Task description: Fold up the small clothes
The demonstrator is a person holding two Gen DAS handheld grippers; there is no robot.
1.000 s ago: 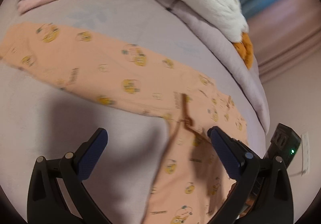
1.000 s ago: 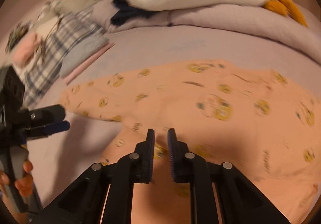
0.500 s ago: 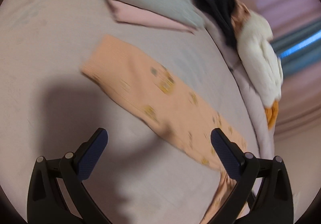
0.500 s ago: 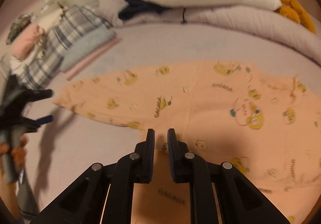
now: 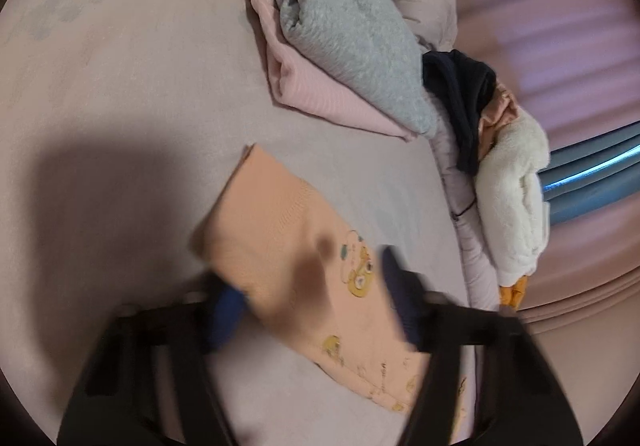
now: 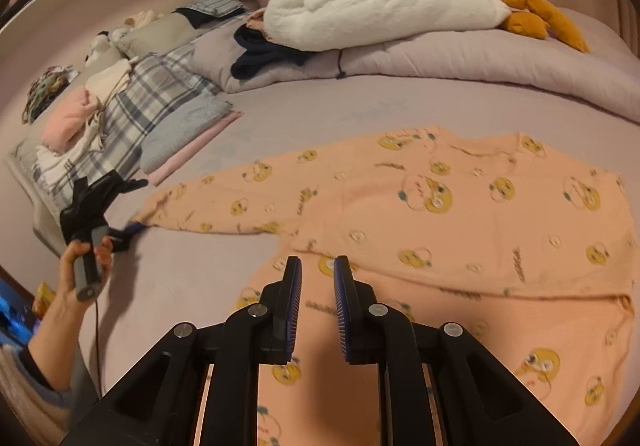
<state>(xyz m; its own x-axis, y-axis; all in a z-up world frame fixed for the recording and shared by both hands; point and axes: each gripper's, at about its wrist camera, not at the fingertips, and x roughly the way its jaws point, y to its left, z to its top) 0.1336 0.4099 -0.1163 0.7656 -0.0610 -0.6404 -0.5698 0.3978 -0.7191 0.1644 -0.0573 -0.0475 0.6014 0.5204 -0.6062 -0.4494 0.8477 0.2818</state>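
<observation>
Left claw (image 5: 312,286) has swung to the sleeve cuff (image 5: 256,206) of the peach pyjama top (image 6: 440,214), jaws just closing around it; grip unconfirmed through blur. Right claw (image 6: 317,286) hovers nearly shut, empty. Sleeve fold likely next.

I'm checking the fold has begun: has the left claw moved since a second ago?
Yes. The left claw has travelled along the peach garment to its sleeve cuff, nearer the folded grey fleece; its jaws have just been closing around the cuff.
</observation>
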